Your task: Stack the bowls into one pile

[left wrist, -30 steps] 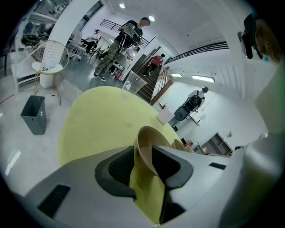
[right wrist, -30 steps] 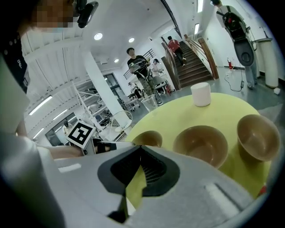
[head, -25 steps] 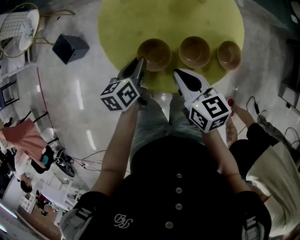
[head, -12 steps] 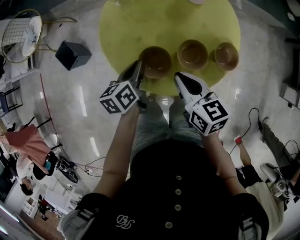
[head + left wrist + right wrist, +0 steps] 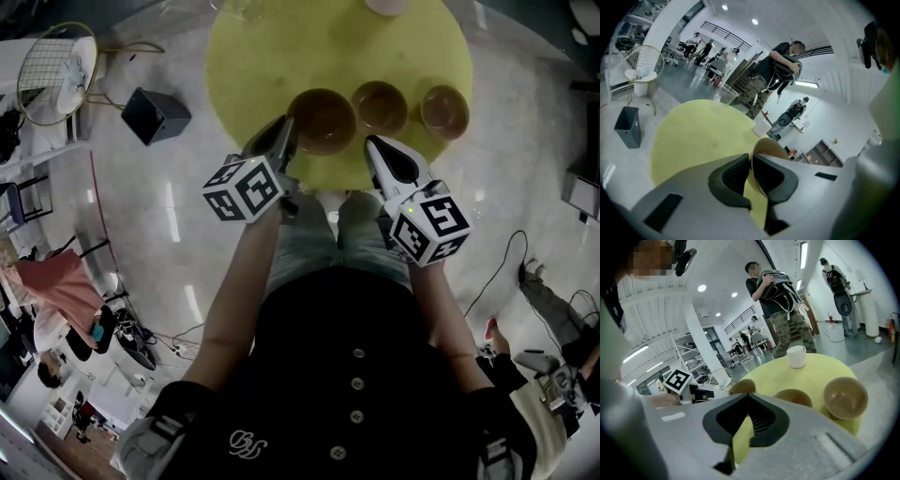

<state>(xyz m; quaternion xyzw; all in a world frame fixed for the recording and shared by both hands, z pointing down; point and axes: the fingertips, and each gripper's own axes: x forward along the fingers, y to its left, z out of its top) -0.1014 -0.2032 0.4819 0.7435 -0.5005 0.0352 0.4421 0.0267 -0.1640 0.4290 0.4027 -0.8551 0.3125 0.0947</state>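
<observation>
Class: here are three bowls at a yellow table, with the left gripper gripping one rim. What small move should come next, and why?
Probably carry the left bowl sideways over the middle bowl. The left gripper is shut on that bowl's rim, the middle bowl stands empty right beside it, and the right gripper is shut on nothing.

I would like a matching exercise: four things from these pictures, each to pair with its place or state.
1 left gripper
2 right gripper
3 white cup
4 dark bin

a on the floor beside the table
b shut on a bowl rim
c shut, empty
d at the table's far side

Pairs: 1-b, 2-c, 3-d, 4-a
</observation>
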